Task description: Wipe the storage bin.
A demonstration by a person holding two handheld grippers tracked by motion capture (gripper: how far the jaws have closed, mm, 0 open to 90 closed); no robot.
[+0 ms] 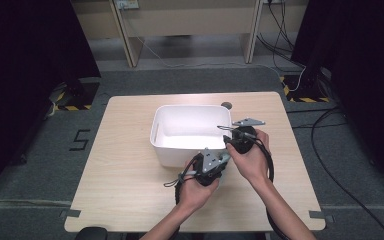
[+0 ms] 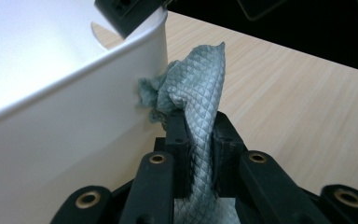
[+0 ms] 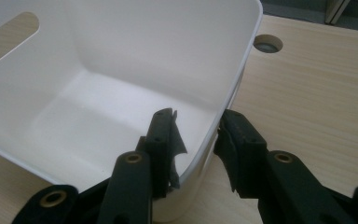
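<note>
White bin wall stands just beside the cloth.

Grey-green diamond-quilted cloth — white bin

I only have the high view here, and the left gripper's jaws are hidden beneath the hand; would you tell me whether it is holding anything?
Observer: Yes. In the left gripper view, the left gripper is shut on a grey-green cloth with a diamond weave.
Operator: Thank you. Is that cloth inside the bin?
Observer: No. It is outside, and its bunched end seems to rest against the outer wall of the white bin, below the rim.
Operator: And how do the right gripper's jaws stand?
Observer: The right gripper is open and straddles the bin's wall. One jaw is inside and one outside, and the outer jaw is clear of the wall.
</note>
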